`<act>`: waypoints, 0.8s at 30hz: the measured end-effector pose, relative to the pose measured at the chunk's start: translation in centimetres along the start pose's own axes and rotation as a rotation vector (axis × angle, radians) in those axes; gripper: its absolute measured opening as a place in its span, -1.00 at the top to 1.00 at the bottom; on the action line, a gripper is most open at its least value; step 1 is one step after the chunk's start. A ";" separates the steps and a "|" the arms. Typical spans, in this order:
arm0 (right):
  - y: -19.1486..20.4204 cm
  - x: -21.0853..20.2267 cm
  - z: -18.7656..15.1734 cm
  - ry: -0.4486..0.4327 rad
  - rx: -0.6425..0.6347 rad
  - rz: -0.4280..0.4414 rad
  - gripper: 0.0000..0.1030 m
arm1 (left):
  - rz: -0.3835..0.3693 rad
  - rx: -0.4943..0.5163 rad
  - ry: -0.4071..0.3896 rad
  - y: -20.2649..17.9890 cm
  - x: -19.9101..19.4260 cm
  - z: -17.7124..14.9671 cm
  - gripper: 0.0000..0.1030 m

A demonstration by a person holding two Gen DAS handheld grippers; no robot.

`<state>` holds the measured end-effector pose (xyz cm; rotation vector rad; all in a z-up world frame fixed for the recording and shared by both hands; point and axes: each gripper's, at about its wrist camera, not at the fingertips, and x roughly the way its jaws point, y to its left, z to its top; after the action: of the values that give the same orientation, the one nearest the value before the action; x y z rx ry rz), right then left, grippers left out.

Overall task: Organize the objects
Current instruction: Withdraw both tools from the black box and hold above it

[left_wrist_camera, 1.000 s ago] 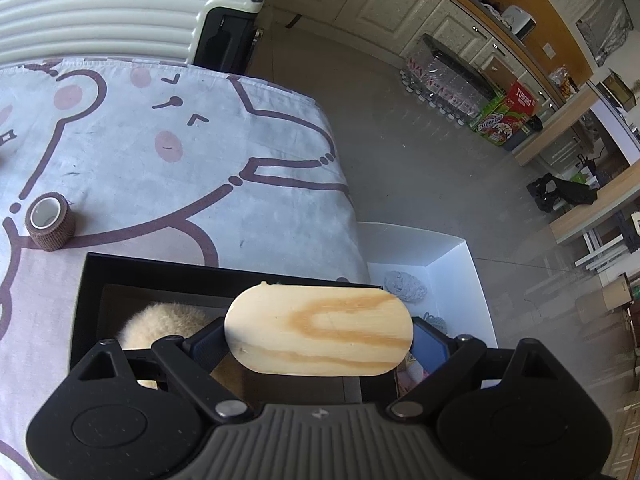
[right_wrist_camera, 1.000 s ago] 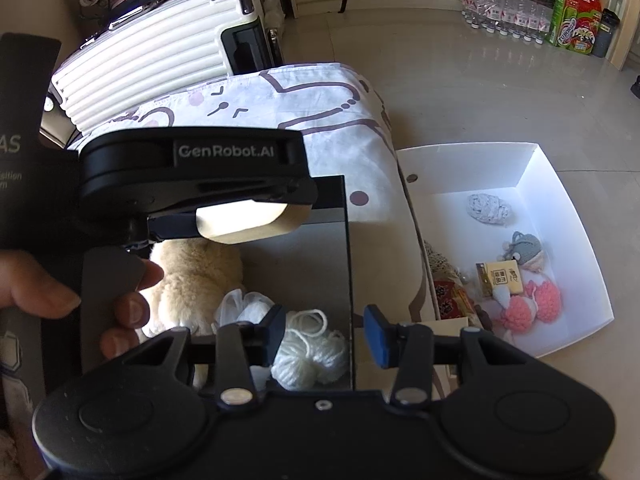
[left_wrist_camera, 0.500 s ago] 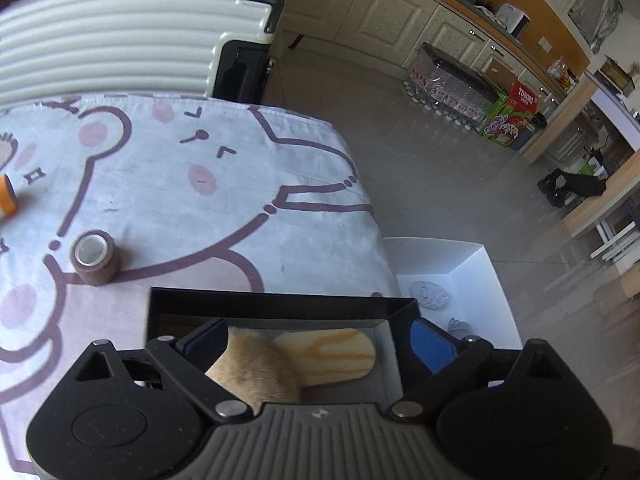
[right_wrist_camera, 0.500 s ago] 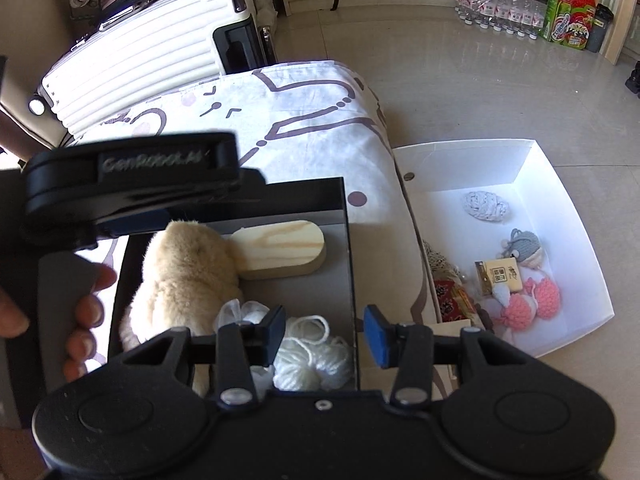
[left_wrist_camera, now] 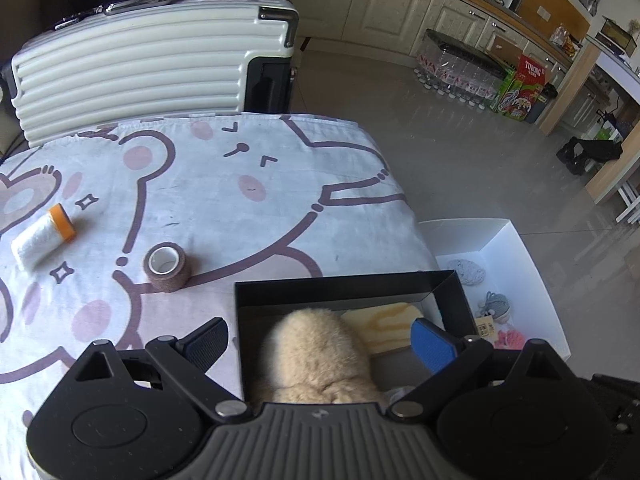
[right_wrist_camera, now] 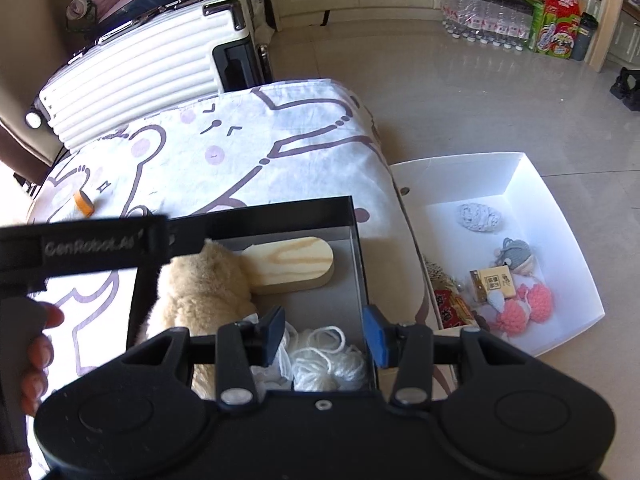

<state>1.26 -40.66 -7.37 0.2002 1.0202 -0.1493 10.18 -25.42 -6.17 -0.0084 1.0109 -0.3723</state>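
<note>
Two views: my left gripper [left_wrist_camera: 318, 338], jaws wide and empty, sees a tape roll [left_wrist_camera: 167, 267]; only the right gripper [right_wrist_camera: 324, 332], half-spread, empty, shows white yarn [right_wrist_camera: 326, 364] nearest in the black box [right_wrist_camera: 280, 211] beside the wooden board [right_wrist_camera: 294, 266].

Pale smooth wood paddle [right_wrist_camera: 292, 266] (visible grain), fluffy plush toy [right_wrist_camera: 204, 288], matt black box [right_wrist_camera: 280, 212]
</note>
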 end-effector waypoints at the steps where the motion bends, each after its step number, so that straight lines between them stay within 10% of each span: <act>1: 0.0 -0.1 0.0 -0.003 0.003 -0.008 0.12 | 0.005 0.005 0.003 0.1 -0.1 -0.1 -0.89; 24: 0.0 -3.0 -1.2 -0.046 0.058 -0.103 -0.14 | 0.085 0.081 0.061 1.6 -3.4 -2.4 -0.91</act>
<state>-1.29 -40.28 -5.40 0.1959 0.9815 -0.2762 7.13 -22.46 -4.94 0.1195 1.0525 -0.3368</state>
